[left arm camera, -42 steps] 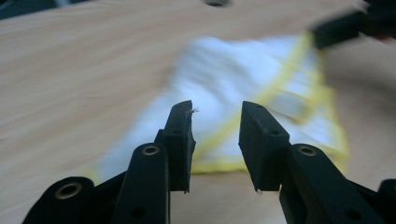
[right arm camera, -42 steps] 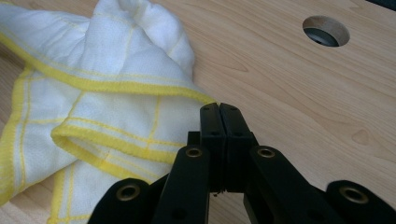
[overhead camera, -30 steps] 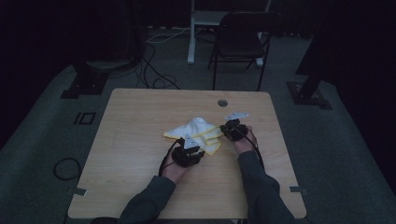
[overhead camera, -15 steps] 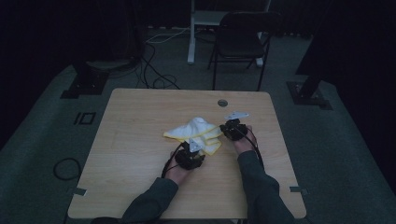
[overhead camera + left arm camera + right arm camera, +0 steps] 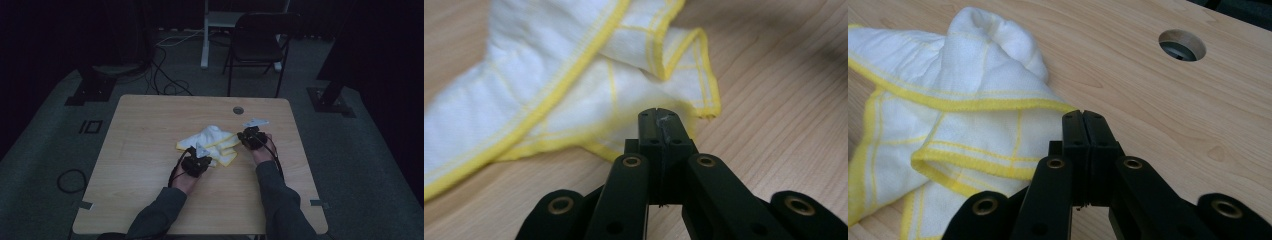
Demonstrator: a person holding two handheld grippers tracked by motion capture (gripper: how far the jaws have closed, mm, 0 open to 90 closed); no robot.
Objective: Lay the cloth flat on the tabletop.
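A white cloth with yellow hems (image 5: 210,140) lies crumpled in the middle of the wooden table (image 5: 150,150). My left gripper (image 5: 204,153) is at the cloth's near edge. In the left gripper view its jaws (image 5: 659,114) have just been closing and now stand shut, with the cloth's (image 5: 549,75) hem at their tip. My right gripper (image 5: 240,138) is at the cloth's right side. In the right gripper view its jaws (image 5: 1083,116) are shut where a hemmed corner of the cloth (image 5: 973,75) ends.
A round cable hole (image 5: 238,110) (image 5: 1182,45) sits in the table beyond the right gripper. A dark chair (image 5: 260,42) stands behind the table's far edge. Cables (image 5: 165,87) lie on the floor at the back left.
The left gripper has shifted a little to the left along the cloth's near edge. The right gripper has stayed where it was.
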